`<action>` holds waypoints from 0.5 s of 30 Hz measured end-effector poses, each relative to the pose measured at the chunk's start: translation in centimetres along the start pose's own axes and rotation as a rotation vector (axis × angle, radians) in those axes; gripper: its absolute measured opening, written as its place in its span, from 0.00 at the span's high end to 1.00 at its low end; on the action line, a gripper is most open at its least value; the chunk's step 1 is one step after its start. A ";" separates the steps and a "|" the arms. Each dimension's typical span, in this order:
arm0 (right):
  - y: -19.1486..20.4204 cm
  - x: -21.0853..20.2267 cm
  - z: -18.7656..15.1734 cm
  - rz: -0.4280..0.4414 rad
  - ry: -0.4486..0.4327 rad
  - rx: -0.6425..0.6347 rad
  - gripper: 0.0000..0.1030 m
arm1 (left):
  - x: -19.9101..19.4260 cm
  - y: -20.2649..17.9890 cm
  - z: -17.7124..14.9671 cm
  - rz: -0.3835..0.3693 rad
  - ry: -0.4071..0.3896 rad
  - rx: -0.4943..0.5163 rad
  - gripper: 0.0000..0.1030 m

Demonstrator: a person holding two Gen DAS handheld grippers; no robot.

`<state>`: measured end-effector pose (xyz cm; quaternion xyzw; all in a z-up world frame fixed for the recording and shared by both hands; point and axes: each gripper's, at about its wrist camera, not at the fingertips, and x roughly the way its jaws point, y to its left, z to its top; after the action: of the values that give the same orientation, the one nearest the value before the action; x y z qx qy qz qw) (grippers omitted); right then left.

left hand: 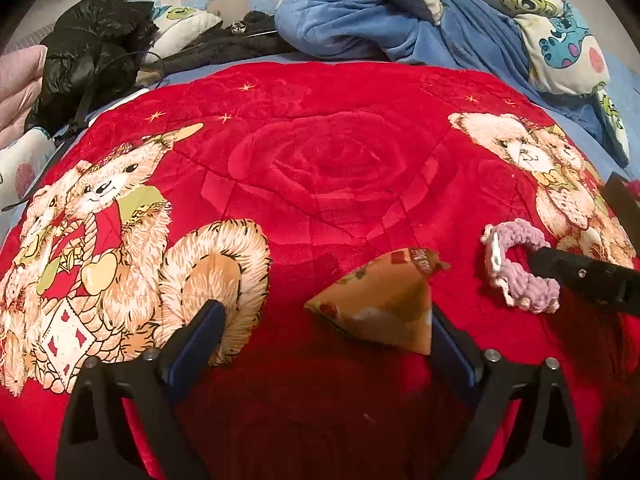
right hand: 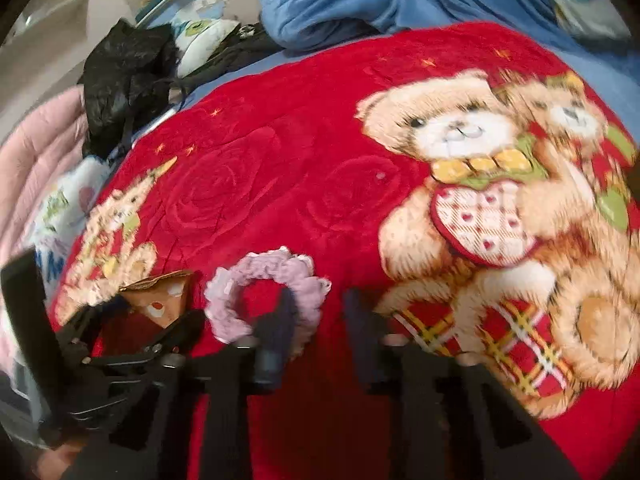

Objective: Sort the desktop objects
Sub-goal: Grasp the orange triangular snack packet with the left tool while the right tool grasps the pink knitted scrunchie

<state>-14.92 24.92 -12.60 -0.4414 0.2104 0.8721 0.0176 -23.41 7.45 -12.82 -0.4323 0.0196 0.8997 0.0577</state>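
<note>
Near front edge of red blanket (left hand: 320, 168): your left gripper (left hand: 324, 336) spread wide around triangular packet (left hand: 380, 304), ready to close; right gripper (right hand: 320, 308) partly spread, one finger through purple scrunchie (right hand: 264, 292) beside it.

A red plush blanket (left hand: 328, 168) printed with teddy bears and embossed roses covers the bed, backed by a rumpled blue blanket (left hand: 360, 12), cartoon-print bedding (left hand: 560, 36), and a black jacket (left hand: 92, 48).
</note>
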 end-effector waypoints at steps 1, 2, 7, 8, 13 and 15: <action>-0.4 -0.1 -0.1 0.024 0.001 0.026 0.87 | -0.2 0.0 0.0 -0.007 -0.008 0.001 0.12; -0.8 -0.2 -0.3 0.039 -0.003 0.047 0.88 | -0.3 0.0 0.0 -0.010 -0.015 0.002 0.20; -0.4 -0.3 -1.0 0.024 -0.032 0.032 0.88 | -1.5 -0.6 -0.2 -0.023 -0.061 0.041 0.58; -0.1 -0.2 -1.1 0.009 -0.040 0.007 0.88 | -1.5 -0.7 -0.3 -0.019 -0.063 0.047 0.60; 0.7 -0.1 -1.7 -0.033 -0.079 -0.051 0.88 | -1.6 -0.7 -0.2 -0.034 -0.070 0.050 0.68; 0.8 -0.1 -1.8 -0.037 -0.089 -0.058 0.88 | -1.7 -0.6 -0.2 -0.034 -0.072 0.049 0.70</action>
<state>-13.68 23.48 -13.18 -0.4064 0.1756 0.8961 0.0303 -22.11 7.91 -11.58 -0.3982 0.0321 0.9129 0.0843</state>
